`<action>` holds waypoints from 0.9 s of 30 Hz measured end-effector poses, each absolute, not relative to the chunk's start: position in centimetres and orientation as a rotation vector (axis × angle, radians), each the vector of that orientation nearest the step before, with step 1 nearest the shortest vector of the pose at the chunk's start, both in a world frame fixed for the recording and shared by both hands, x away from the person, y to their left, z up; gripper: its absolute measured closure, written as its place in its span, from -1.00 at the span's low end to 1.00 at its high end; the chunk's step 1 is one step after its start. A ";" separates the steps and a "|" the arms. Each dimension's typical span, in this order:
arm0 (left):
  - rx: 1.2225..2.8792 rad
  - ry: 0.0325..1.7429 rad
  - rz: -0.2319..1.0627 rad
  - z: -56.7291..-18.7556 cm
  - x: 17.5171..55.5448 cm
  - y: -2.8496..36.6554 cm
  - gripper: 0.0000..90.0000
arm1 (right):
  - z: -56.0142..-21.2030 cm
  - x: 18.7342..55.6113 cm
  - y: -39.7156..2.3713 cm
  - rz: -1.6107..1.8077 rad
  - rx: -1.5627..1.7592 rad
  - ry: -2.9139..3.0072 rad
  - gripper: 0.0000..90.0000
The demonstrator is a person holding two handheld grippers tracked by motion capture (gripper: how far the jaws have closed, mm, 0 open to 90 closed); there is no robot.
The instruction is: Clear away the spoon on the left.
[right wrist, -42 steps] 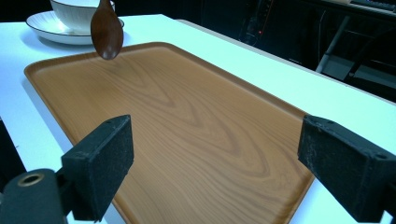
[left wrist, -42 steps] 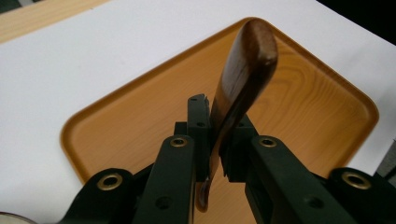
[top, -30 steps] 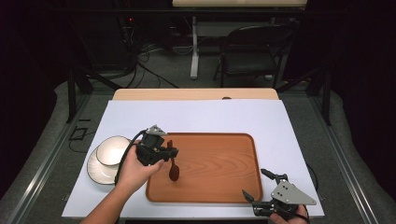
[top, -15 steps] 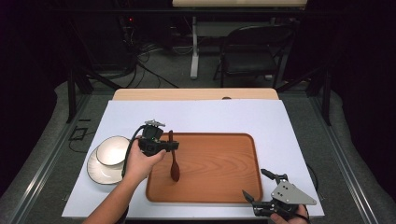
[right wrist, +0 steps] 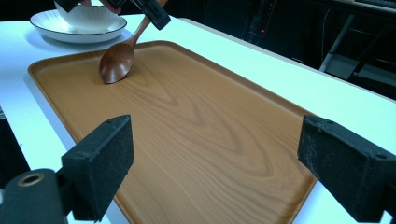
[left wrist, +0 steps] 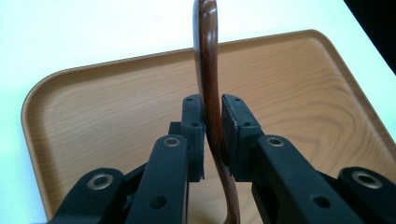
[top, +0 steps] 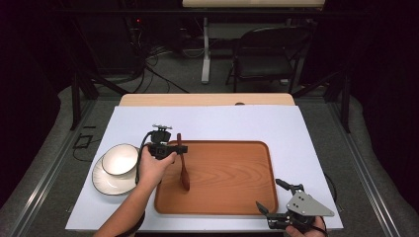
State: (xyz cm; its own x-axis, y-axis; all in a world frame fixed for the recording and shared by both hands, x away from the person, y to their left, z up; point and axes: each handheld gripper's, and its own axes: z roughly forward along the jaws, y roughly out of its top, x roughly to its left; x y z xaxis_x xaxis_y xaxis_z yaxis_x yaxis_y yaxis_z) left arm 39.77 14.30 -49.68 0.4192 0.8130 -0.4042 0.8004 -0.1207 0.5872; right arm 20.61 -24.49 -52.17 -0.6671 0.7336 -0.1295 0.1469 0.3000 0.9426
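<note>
The left tongs (top: pixel 179 148) are clamped on the handle of a dark wooden spoon (top: pixel 183 168), both pads pressed flat against it (the left gripper view shows no gap on either side). They sit just over the left rim of the wooden tray (top: pixel 227 197), near its far corner. The spoon slants down from the grip, its bowl resting on the tray floor close to the left edge; in the right gripper view the bowl (right wrist: pixel 115 63) touches the wood just inside the rim. The rest of the tray, from the spoon across to the right rim, is bare.

A white bowl (top: pixel 120 159) stands on a white plate (top: pixel 106 182) on the white counter (top: pixel 306 133), just beside the left hand (top: pixel 153 170) and off the tray's left side.

The right tongs (top: pixel 269 197) are spread wide, hanging at the tray's near right corner, close to the counter's front edge. The far strip of the counter behind the tray lies free.
</note>
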 end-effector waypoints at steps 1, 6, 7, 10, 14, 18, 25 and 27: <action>1.903 1.380 0.018 -49.8 39.9 14.3 0.76 | -52.2 20.6 -24.5 1.378 0.781 2.017 -0.76; 1.868 1.433 0.030 -50.8 40.5 14.5 0.74 | -52.2 20.6 -24.5 1.378 0.785 2.018 -0.76; 1.858 1.447 0.037 -51.0 40.6 14.5 0.74 | -52.2 20.6 -24.5 1.378 0.782 2.019 -0.76; 1.851 1.467 0.034 -51.5 40.9 14.5 0.73 | -52.2 20.6 -24.5 1.378 0.781 2.020 -0.76; 1.843 1.497 0.023 -52.2 41.3 14.4 0.71 | -52.2 20.7 -24.5 1.381 0.783 2.018 -0.76; 1.833 1.535 0.015 -53.0 41.5 14.3 0.68 | -52.2 20.6 -24.5 1.379 0.779 2.022 -0.76; 1.860 1.565 0.045 -53.9 41.7 14.1 0.58 | -52.3 20.6 -24.5 1.380 0.784 2.027 -0.76; 1.864 1.571 0.056 -53.9 41.7 14.1 0.53 | -52.3 20.7 -24.5 1.379 0.781 2.028 -0.76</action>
State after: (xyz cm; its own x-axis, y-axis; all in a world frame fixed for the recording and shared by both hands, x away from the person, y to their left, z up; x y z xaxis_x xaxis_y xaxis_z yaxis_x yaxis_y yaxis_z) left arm 41.65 14.07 -53.93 0.2673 0.8832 -0.3854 0.8532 -0.0310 0.5206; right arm 20.66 -24.53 -52.26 -0.6735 0.7288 -0.1239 0.1525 0.3010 0.9414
